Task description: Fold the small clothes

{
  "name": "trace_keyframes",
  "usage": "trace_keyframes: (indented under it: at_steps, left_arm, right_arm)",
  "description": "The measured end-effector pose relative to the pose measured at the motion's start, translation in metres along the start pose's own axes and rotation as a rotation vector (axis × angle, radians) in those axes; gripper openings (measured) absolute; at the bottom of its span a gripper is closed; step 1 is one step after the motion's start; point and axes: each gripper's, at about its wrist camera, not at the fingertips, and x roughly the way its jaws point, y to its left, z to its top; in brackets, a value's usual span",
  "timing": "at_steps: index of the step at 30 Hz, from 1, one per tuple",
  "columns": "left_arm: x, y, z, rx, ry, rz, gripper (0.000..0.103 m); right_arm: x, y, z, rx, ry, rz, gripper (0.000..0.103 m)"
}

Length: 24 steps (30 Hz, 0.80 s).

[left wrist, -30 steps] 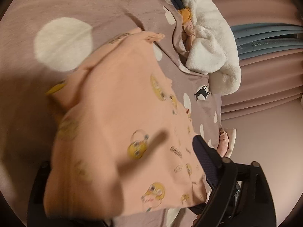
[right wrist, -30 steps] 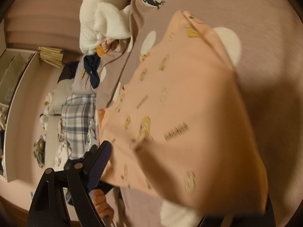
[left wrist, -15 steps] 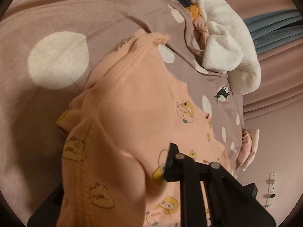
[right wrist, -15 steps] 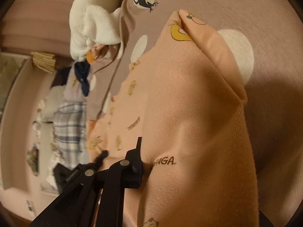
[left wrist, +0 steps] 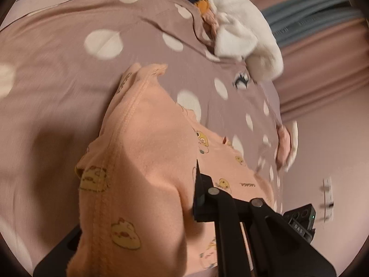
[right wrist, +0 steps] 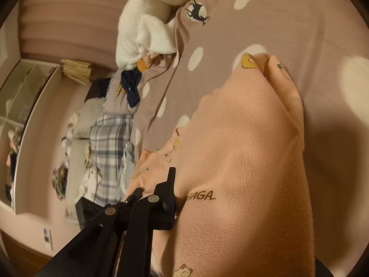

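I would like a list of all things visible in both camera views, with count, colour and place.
peach garment: one, peach with yellow cartoon prints, lifted off the bedspread, gripped by both claws
bedspread: one, mauve with white dots, under the garment
fluffy blanket: one, white, at the bedspread's edge
dark cloth: one, navy, beside the fluffy blanket
plaid cloth: one, grey-blue checks, beyond the bed
left claw: black, shut on the garment
right claw: black, shut on the garment

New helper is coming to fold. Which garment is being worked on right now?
On the mauve bedspread with white dots, beyond the fluffy white blanket, find the peach top. Unlike the heaped clothes, it has yellow cartoon chicks and "GAGA" lettering.
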Motion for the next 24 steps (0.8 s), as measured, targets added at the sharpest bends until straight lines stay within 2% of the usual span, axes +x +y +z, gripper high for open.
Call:
trace_keyframes:
  at_steps: [3, 8, 15, 18, 21, 24]
  left_arm:
    - [-0.012, 0.010, -0.036, 0.010, 0.031, 0.017, 0.011]
    - [-0.013, 0.028, -0.072, -0.013, 0.070, 0.056, 0.012]
    - [-0.037, 0.044, -0.091, -0.015, 0.057, 0.090, 0.017]
    - [-0.046, 0.050, -0.096, 0.002, 0.046, 0.135, 0.019]
    - [-0.052, 0.052, -0.099, 0.041, 0.020, 0.232, 0.022]
    - [-0.056, 0.057, -0.101, 0.039, 0.019, 0.243, 0.023]
  right_arm:
    - [-0.021, -0.011, -0.031, -0.008, 0.005, -0.013, 0.015]
    - [-0.027, -0.033, -0.067, -0.011, 0.035, -0.143, 0.015]
    - [-0.048, -0.037, -0.077, -0.024, 0.003, -0.211, 0.015]
    - [-0.060, -0.038, -0.079, -0.037, -0.027, -0.303, 0.015]
    - [-0.066, -0.041, -0.085, -0.048, -0.037, -0.336, 0.015]
    - [-0.069, -0.043, -0.089, -0.062, -0.040, -0.381, 0.015]
